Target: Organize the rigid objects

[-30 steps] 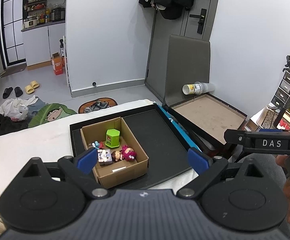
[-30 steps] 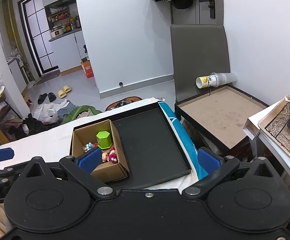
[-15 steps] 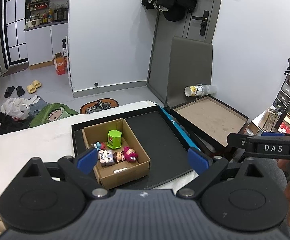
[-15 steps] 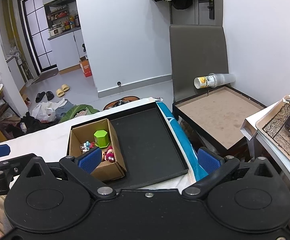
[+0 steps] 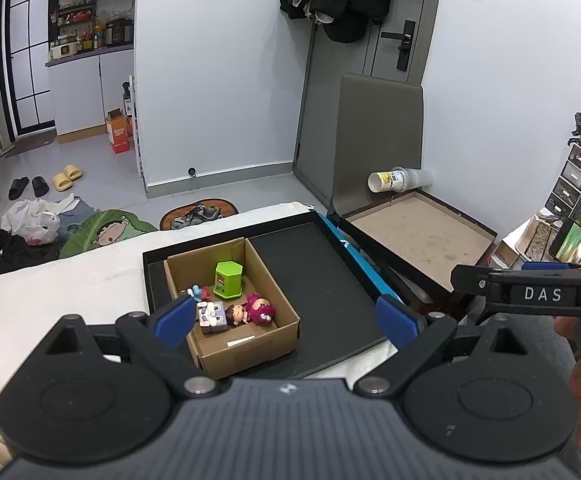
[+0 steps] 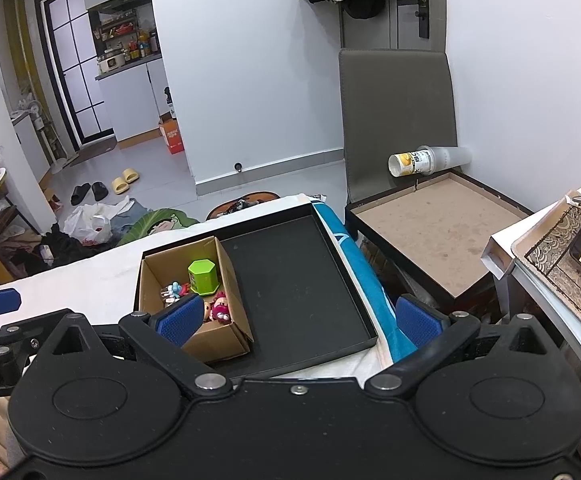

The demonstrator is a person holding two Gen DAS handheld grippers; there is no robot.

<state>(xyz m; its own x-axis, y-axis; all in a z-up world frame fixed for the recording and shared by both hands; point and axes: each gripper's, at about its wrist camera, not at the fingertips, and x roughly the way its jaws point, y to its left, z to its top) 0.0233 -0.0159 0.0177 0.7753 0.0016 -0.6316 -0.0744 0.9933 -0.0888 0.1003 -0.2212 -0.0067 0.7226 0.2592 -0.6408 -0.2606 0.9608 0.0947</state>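
Note:
A small cardboard box [image 5: 246, 344] [image 6: 226, 344] sits in the left part of a black tray [image 5: 322, 280] [image 6: 302, 280] on a white-covered surface. Inside it stand a green hexagonal container [image 5: 228, 278] [image 6: 203, 276], a pink figurine [image 5: 260, 310] [image 6: 219, 310], a purple-and-white toy [image 5: 210, 315] and small blue and red pieces [image 5: 196, 292] [image 6: 174, 290]. My left gripper [image 5: 284, 316] hovers open above the box's near side, holding nothing. My right gripper [image 6: 300, 316] is open over the tray, also with nothing in it. The other gripper's body [image 5: 530, 294] shows at the right edge of the left wrist view.
A blue strip [image 6: 362, 280] runs along the tray's right edge. Beyond it lies a dark-framed brown board [image 5: 418, 236] [image 6: 438, 224] with a grey panel [image 6: 398, 120] upright behind it and a stack of cups [image 6: 426, 160] lying sideways. Shoes, bags and clothes litter the floor [image 5: 50, 208].
Both grippers drifted slightly; the box and tray sit a little more to the right and lower in the left wrist view. Both stay open, and nothing in the box moved.

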